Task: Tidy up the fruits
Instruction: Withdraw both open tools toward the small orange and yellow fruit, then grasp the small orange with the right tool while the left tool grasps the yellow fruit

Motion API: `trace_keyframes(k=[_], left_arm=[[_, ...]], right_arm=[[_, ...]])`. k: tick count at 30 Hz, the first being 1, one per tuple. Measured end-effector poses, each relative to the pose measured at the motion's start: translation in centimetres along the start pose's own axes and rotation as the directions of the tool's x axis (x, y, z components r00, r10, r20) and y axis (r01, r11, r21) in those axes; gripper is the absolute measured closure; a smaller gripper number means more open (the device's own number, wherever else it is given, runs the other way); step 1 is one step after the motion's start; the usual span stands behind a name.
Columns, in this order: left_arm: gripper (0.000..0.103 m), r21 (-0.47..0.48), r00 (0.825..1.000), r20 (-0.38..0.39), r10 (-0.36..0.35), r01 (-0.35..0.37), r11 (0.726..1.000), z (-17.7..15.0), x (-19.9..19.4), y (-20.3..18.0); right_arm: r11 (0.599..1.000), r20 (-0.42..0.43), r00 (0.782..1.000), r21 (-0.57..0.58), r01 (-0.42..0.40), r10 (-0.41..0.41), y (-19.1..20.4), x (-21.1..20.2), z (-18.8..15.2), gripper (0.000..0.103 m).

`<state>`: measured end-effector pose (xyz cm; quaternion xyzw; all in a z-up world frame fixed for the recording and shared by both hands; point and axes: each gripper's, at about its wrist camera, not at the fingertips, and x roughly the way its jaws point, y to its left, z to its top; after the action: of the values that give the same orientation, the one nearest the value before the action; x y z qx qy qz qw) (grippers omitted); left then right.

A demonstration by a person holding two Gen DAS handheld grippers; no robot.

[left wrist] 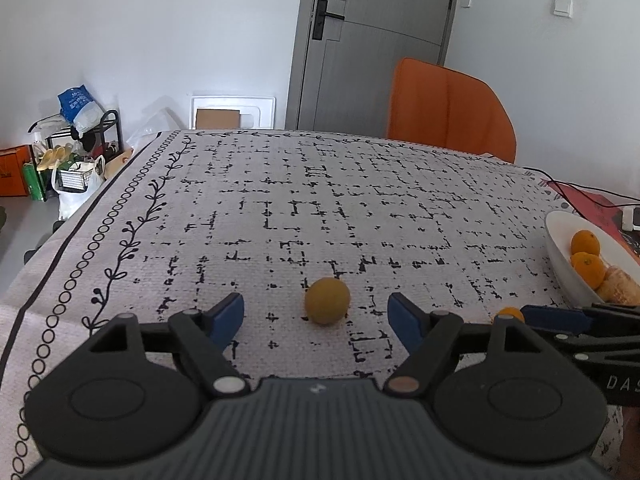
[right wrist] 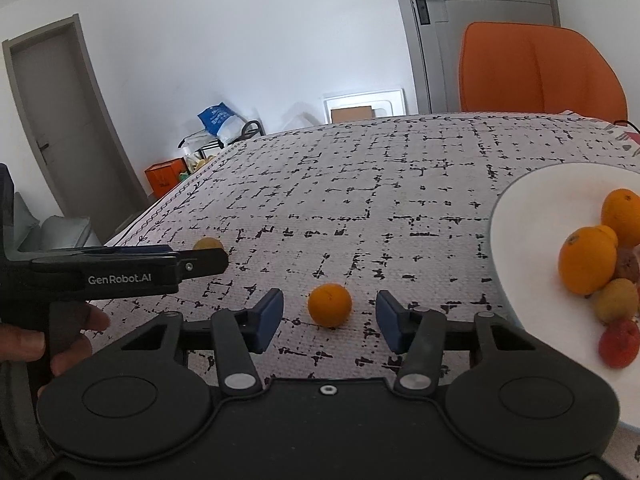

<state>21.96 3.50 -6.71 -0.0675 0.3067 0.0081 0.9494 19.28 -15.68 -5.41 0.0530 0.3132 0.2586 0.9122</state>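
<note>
Yellow fruit (left wrist: 327, 301) and orange (right wrist: 329, 305) each lie between spread, untouching jaws.

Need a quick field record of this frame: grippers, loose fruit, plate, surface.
left gripper: open, yellow fruit between its fingers, not gripped
right gripper: open, orange between its fingers, not gripped
loose fruit: two, both on the tablecloth, apart from each other
plate: white, right of both grippers, holds several fruits, oranges among them
surface: table under a patterned cloth
background: orange chair, grey door
</note>
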Motion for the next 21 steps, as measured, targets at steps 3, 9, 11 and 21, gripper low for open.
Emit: trace_keyframes(k=[3,9,11,21], left_arm=[[0.026,0.001,1.000,0.007,0.010,-0.010,1.000,-0.1,0.3,-0.1],[0.038,0.019,1.000,0.006,0.022,-0.022,1.000,-0.1,0.7,-0.4],[0.041,0.023,1.000,0.006,0.022,-0.022,0.999,-0.1,0.8,-0.5],[0.080,0.013,1.000,0.024,0.007,-0.008,1.000,0.0,0.3,-0.8]], right_arm=[[1.000,0.000,1.000,-0.013,0.005,-0.005,0.1,0.3,0.0,0.079],[1.000,0.002,1.000,0.003,0.003,-0.003,-0.2,-0.2,-0.1,0.081],[1.000,0.007,1.000,0.006,0.003,-0.003,-0.2,-0.4,-0.1,0.081],[1.000,0.023,1.000,0.015,0.016,-0.016,-0.4,-2.0,-0.4,0.081]])
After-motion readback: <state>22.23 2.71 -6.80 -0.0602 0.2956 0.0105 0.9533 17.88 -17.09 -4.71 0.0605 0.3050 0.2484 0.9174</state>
